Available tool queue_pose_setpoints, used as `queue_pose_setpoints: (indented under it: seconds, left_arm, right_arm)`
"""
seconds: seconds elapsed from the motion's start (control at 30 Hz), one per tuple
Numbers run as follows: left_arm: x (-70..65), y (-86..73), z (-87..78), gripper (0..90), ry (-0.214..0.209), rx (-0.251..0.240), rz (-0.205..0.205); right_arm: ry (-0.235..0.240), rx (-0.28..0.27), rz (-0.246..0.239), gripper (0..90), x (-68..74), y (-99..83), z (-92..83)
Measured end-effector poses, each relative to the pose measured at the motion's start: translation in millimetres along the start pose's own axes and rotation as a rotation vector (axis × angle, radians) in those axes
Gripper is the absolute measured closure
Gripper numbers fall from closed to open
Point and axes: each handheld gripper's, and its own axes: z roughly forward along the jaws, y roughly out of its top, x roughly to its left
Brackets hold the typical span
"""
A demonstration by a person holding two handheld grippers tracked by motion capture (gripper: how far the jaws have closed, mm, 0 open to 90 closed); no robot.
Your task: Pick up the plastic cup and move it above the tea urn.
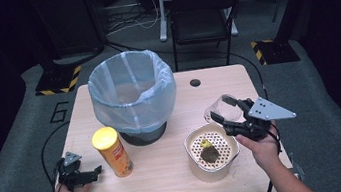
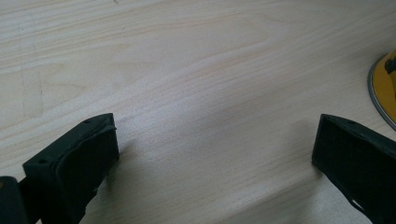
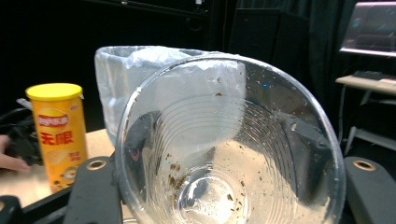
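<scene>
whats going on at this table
A person works with a gripper in each hand. The right gripper is shut on a clear plastic cup, held tilted above the table beside a cream strainer bowl that has dark, wet scraps in it; brown specks cling to the cup's inside. The left gripper rests open on the wooden table next to a yellow chip can. A bag-lined bin stands at the back.

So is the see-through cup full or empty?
Nearly empty: the clear plastic cup in the right gripper holds just brown specks and droplets.
</scene>
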Motion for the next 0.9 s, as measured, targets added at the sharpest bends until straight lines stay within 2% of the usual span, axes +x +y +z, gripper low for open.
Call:
queue_pose_setpoints:
  seconds: [0.2,0.37,0.4,0.63,0.83,0.9]
  left_arm:
    - [0.0,0.0,0.0,0.3,0.0,0.0,0.0]
    - [-0.1,0.0,0.0,0.3,0.001,0.0,-0.001]
    - [0.0,0.0,0.0,0.3,0.001,0.0,-0.001]
    - [-0.1,0.0,0.0,0.3,0.0,0.0,-0.001]
    - [0.0,0.0,0.0,0.3,0.0,0.0,0.0]
    - [0.0,0.0,0.0,0.3,0.0,0.0,0.0]
  right_arm:
    - [0.028,0.023,0.034,35.1,0.2,3.0,1.9]
    - [0.035,0.049,0.022,35.1,3.4,12.4,3.2]
    - [0.034,0.048,0.005,35.0,3.3,15.5,3.8]
    - [0.049,0.063,-0.062,34.9,7.9,58.3,15.1]
    - [0.091,0.05,-0.113,34.8,18.0,94.8,41.9]
    - [0.102,0.052,-0.109,34.7,21.0,102.4,51.2]
